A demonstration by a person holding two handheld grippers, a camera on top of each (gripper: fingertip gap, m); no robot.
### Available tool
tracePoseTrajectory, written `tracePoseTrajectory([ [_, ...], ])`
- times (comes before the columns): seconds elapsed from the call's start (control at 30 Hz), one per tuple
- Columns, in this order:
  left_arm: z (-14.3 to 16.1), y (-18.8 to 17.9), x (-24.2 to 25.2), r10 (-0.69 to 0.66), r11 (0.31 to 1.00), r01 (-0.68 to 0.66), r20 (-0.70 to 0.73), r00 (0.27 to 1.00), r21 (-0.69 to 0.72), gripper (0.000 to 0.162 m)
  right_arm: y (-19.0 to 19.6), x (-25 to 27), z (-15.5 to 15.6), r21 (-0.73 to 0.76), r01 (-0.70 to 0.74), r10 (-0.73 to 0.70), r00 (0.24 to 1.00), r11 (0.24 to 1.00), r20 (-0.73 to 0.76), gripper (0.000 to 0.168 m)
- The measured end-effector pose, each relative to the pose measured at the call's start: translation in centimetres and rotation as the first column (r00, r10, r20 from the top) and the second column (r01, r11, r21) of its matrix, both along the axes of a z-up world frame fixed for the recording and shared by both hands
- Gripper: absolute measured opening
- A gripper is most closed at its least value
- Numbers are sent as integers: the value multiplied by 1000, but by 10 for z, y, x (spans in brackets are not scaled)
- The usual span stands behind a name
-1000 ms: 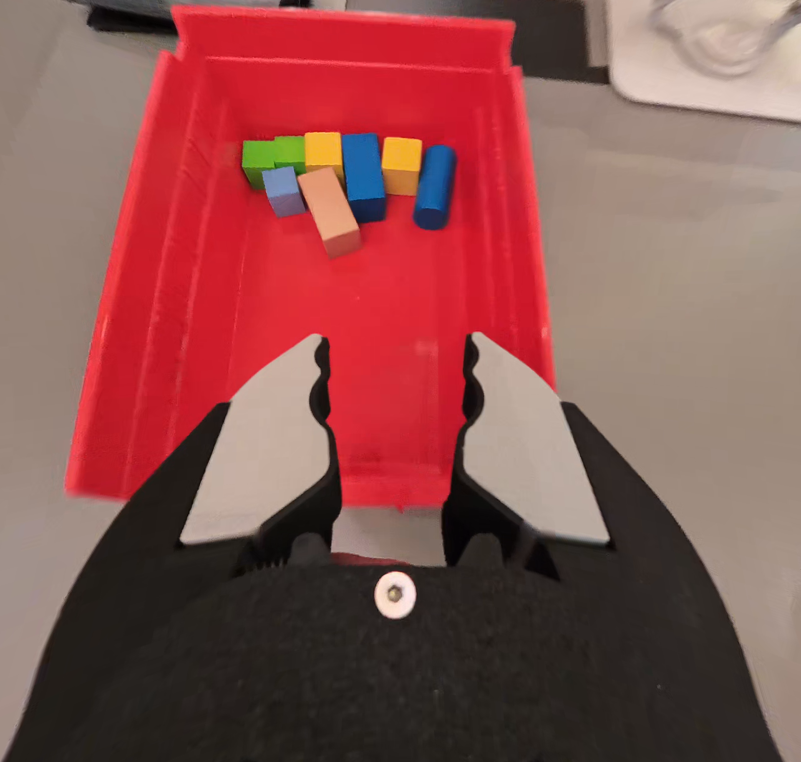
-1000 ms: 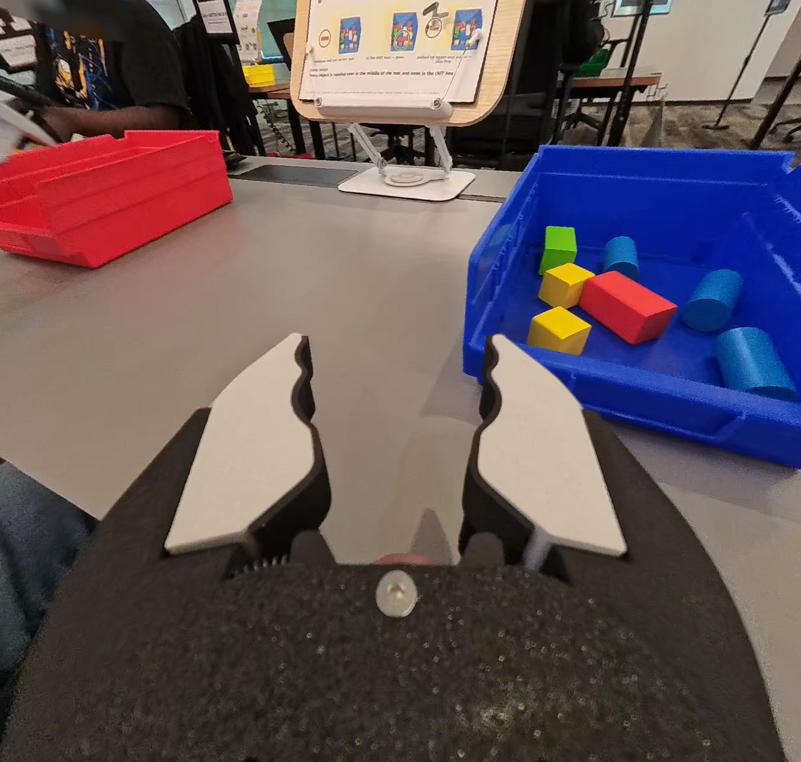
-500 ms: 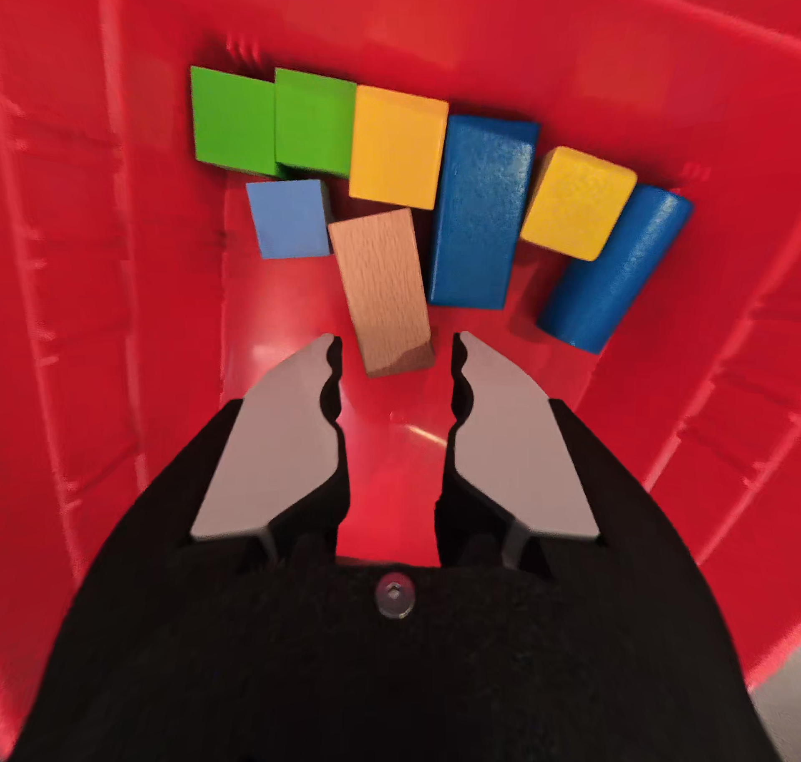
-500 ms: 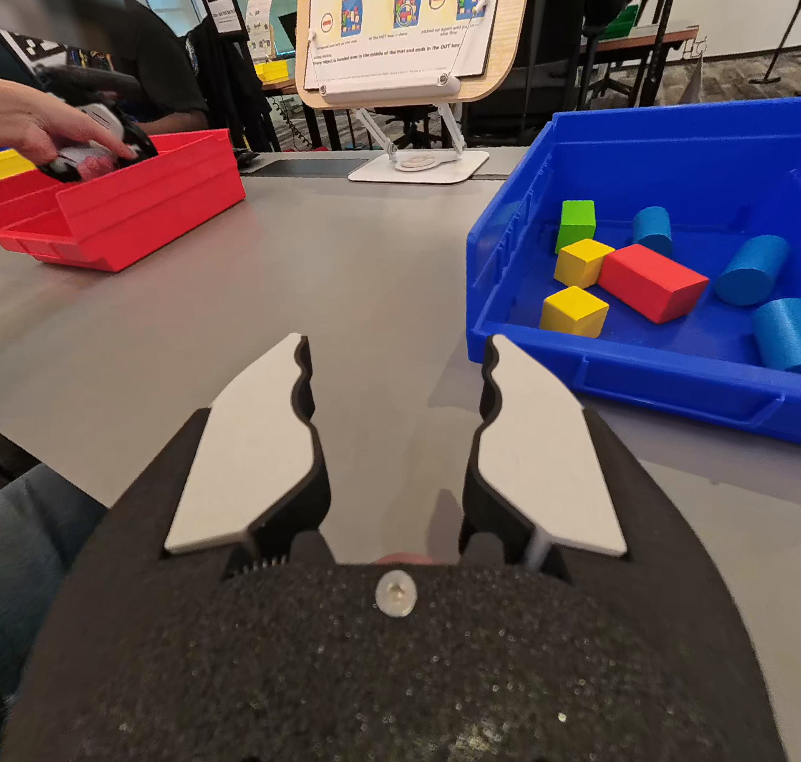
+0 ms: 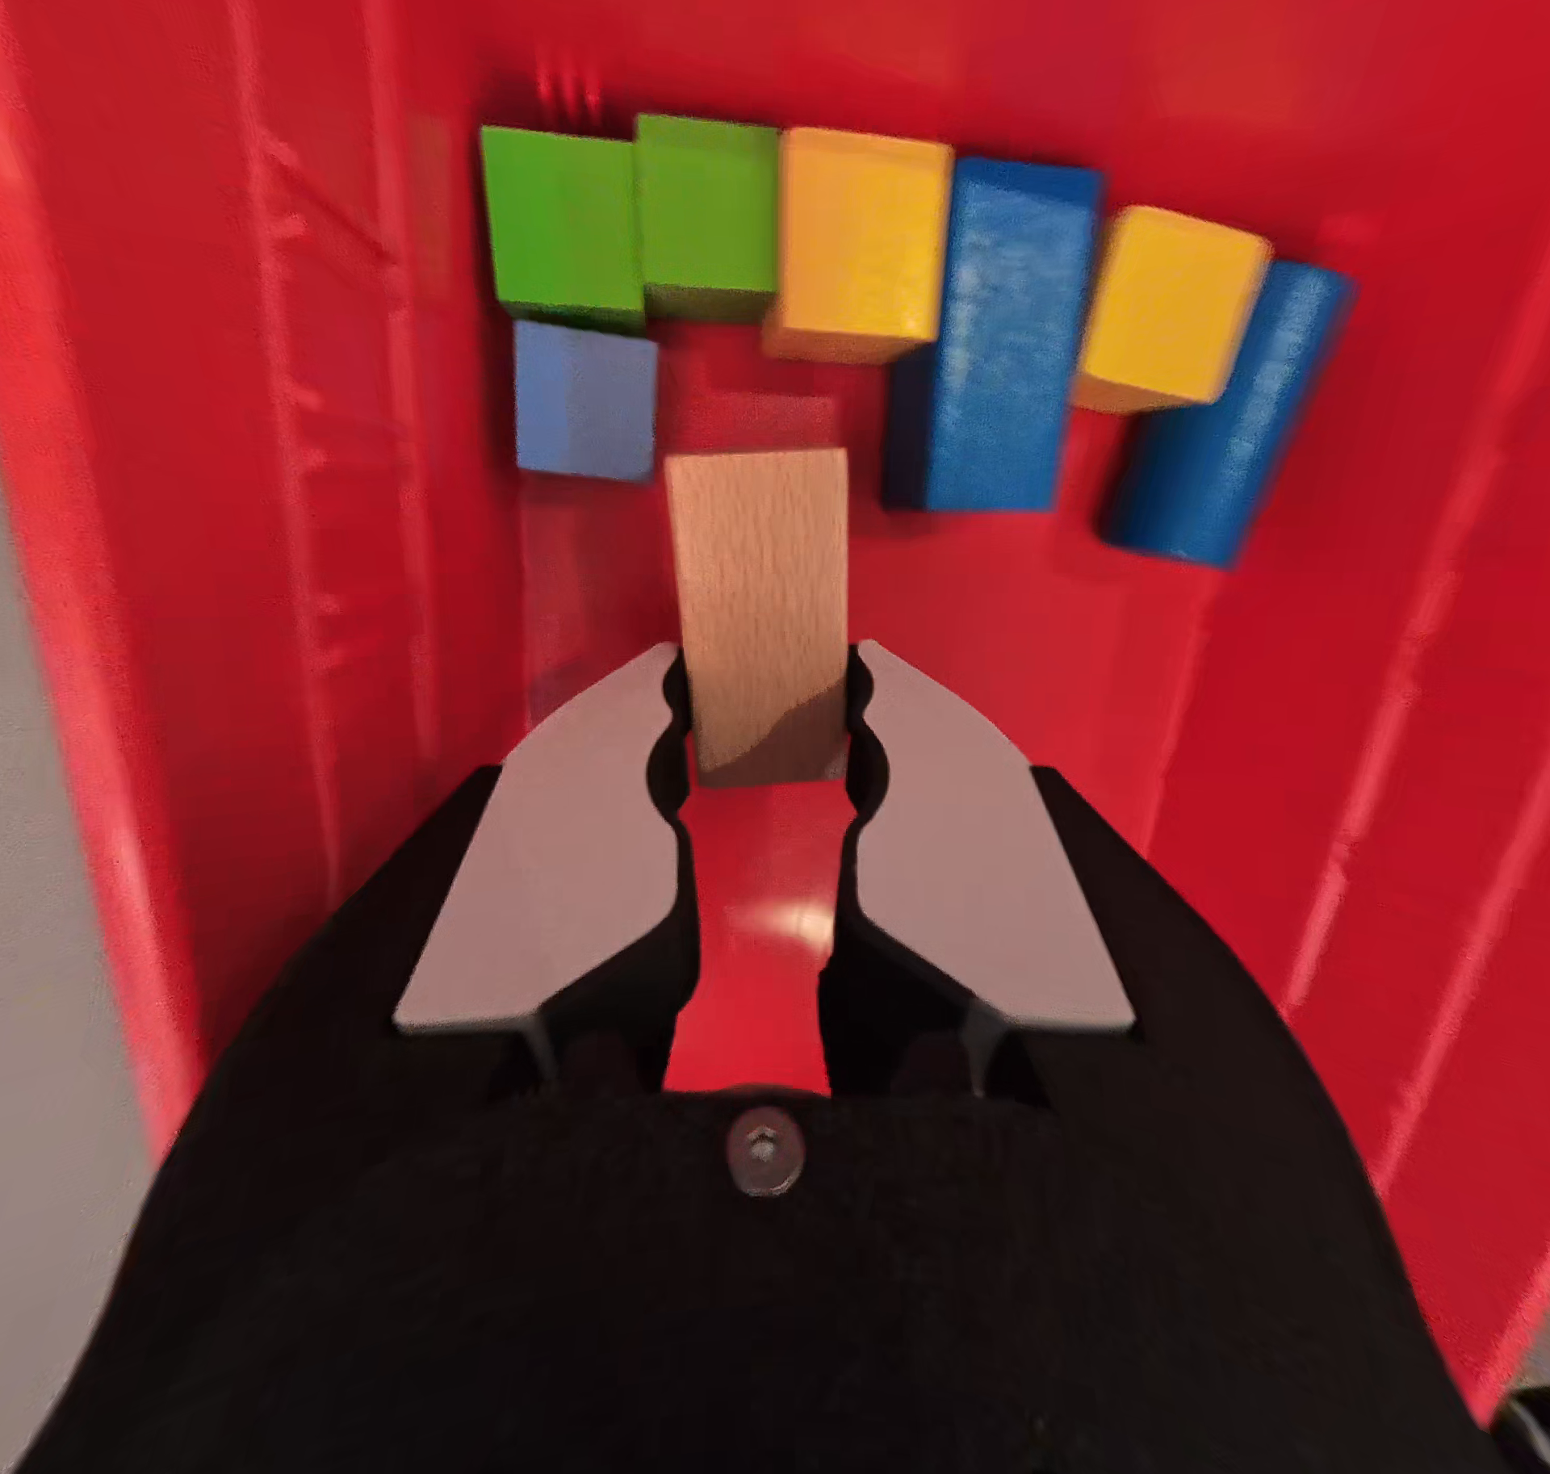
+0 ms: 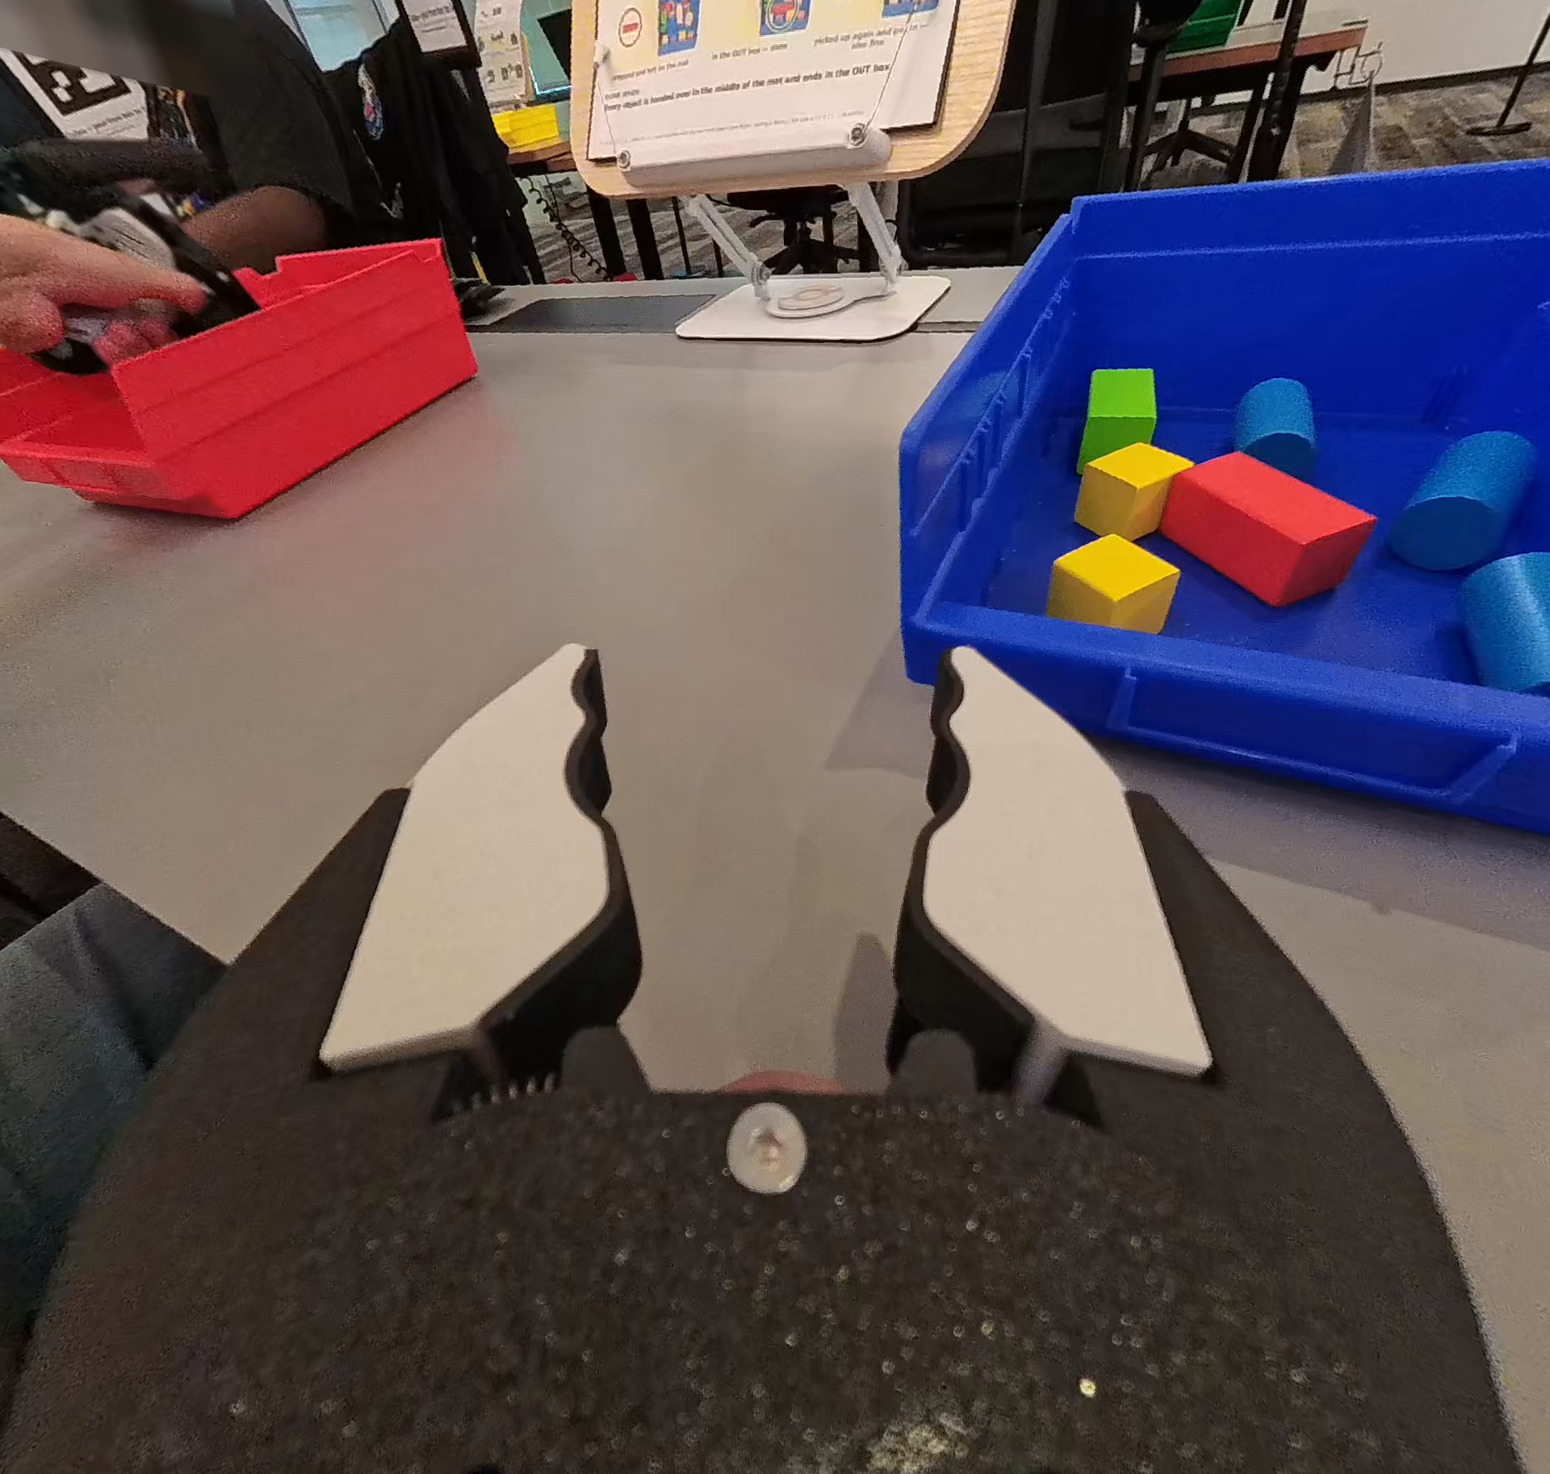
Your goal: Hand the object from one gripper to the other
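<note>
Half a second ago the left tongs (image 5: 765,683) stood spread just short of the bare wooden block (image 5: 759,595) in the red bin (image 5: 252,511); now they have closed in and pinch its near end, a fingertip (image 5: 663,679) pressed on each side. The block sits straight between them, no longer slanted, and has drawn back from the row of blocks, so that red floor shows between it and the orange-yellow block (image 5: 860,239). It is apart from the pale blue cube (image 5: 585,398) on its left and the long dark blue block (image 5: 998,335) on its right. Whether it is lifted clear of the bin floor cannot be told; the picture is somewhat blurred.

The right tongs (image 6: 765,670) remain spread and hold nothing, hovering over the grey desk (image 6: 671,511), a little nearer the blue bin (image 6: 1258,729).

Only the left wrist view shows the inside of the red bin and the grip on the block. The right wrist view shows that bin from outside, far left, with a hand (image 6: 75,293) at it, and the blue bin with its red block (image 6: 1266,524), yellow cubes and blue cylinders.
</note>
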State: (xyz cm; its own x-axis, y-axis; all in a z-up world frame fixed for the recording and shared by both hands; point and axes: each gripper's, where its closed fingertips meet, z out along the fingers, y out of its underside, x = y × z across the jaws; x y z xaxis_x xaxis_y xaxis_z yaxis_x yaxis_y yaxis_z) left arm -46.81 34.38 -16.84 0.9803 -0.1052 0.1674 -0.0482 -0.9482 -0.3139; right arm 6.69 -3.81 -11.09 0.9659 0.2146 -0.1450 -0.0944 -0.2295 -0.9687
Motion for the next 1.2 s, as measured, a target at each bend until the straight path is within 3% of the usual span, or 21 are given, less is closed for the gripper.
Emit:
tracePoseTrajectory([
  [0.1, 39, -25, 25, -125, 981, 94, 177, 976, 172, 34, 1, -3, 0, -2, -25, 25, 1000, 1000, -17, 73],
  [0.17, 77, -49, 53, -245, 945, 141, 353, 903, 296, 34, 5, -10, 4, 1, -74, 74, 996, 997, -52, 69],
  [0.23, 118, -78, 85, -398, 884, 189, 477, 783, 427, 33, 16, -22, 15, 19, -147, 148, 986, 989, -81, 68],
  [0.33, 172, -125, 141, -644, 736, 263, 524, 558, 624, 34, 36, -50, 45, 54, -290, 294, 945, 956, -142, 68],
  [0.47, 214, -187, 220, -851, 519, 282, 457, 257, 807, 34, 69, -107, 100, 134, -558, 570, 763, 819, -305, 77],
  [0.53, 224, -213, 256, -886, 463, 273, 448, 120, 843, 34, 88, -132, 124, 184, -668, 680, 632, 721, -372, 78],
  [0.63, 227, -237, 301, -902, 421, 258, 432, 15, 870, 34, 115, -158, 146, 244, -762, 771, 468, 599, -432, 75],
  [0.77, 224, -252, 340, -903, 414, 253, 429, -5, 874, 34, 137, -177, 157, 253, -809, 806, 389, 531, -447, 72],
  [1.0, 206, -262, 365, -885, 439, 304, 466, -16, 845, 34, 144, -190, 164, 263, -818, 821, 376, 512, -429, 64],
  [1.07, 200, -264, 370, -881, 441, 343, 473, -12, 830, 34, 143, -193, 161, 256, -828, 829, 369, 499, -420, 55],
  [1.1, 198, -264, 372, -879, 445, 355, 477, 0, 822, 34, 140, -195, 161, 267, -839, 843, 344, 474, -414, 39],
  [1.2, 200, -264, 371, -871, 455, 352, 491, -13, 818, 33, 138, -194, 163, 279, -833, 845, 347, 477, -408, 34],
])
